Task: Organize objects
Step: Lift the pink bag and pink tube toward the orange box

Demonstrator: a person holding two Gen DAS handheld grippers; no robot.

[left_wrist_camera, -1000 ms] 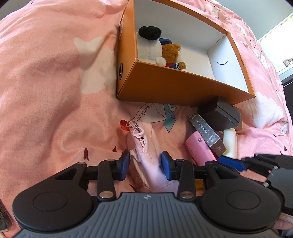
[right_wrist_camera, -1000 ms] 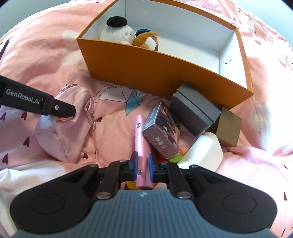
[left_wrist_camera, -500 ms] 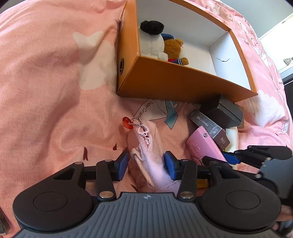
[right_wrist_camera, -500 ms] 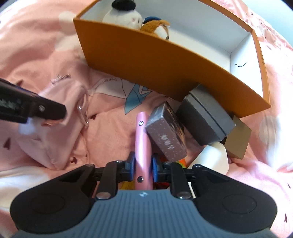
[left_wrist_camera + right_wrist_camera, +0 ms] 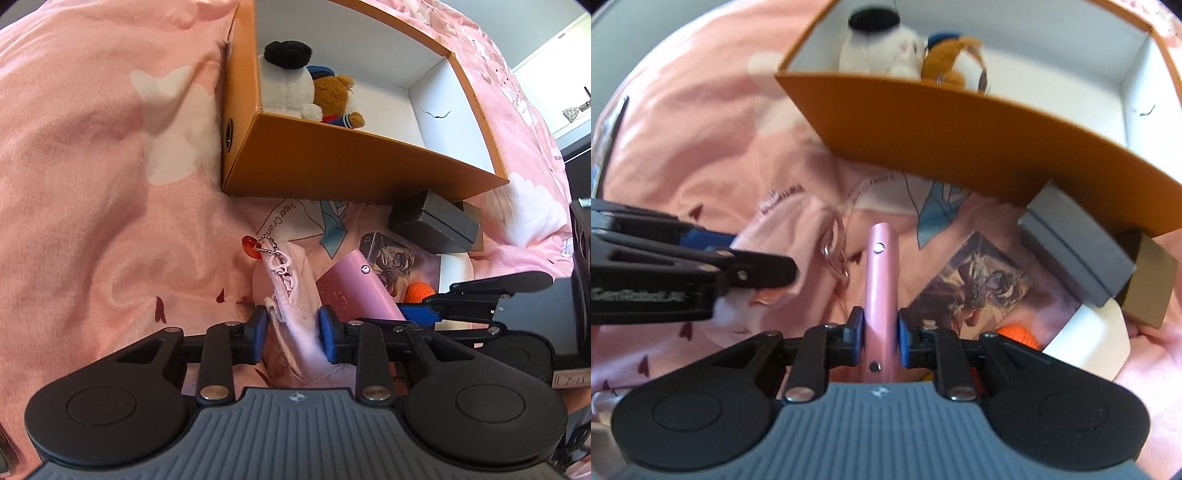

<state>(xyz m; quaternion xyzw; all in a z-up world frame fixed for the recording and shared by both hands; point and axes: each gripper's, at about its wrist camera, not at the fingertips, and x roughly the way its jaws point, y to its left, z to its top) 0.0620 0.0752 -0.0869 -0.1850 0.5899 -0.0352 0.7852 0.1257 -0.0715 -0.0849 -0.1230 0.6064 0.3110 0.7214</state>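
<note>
Since a second ago, we have lifted the pink case [image 5: 882, 295] clear of the pile, and the card box [image 5: 975, 291] that leaned on it now lies flat on the bedspread [image 5: 92, 184], picture side up. An orange knitted ball [image 5: 1019, 334] now shows beside it. The orange box [image 5: 354, 166] sits larger in both views than before.

Our right gripper [image 5: 881, 338] has its jaws pinching the pink case across its narrow sides, the case pointing forward toward the orange box. Our left gripper [image 5: 291, 328] has its jaws closed on the soft pink pouch [image 5: 295, 295], whose fabric bunches between the blue pads [image 5: 327, 332]. A bead chain with a red charm [image 5: 251, 246] hangs off the pouch's far end. The two grippers sit just beside each other, the pouch to the left of the case.

Inside the orange box, a white plush with a black cap [image 5: 291, 85] and a brown teddy [image 5: 334, 99] sit together in the left corner; the remaining floor shows white. Against the box's near wall rests a dark grey box [image 5: 1075, 247], with a tan box [image 5: 1148, 291] just behind it and a white object [image 5: 1089, 339] near the card box.
</note>
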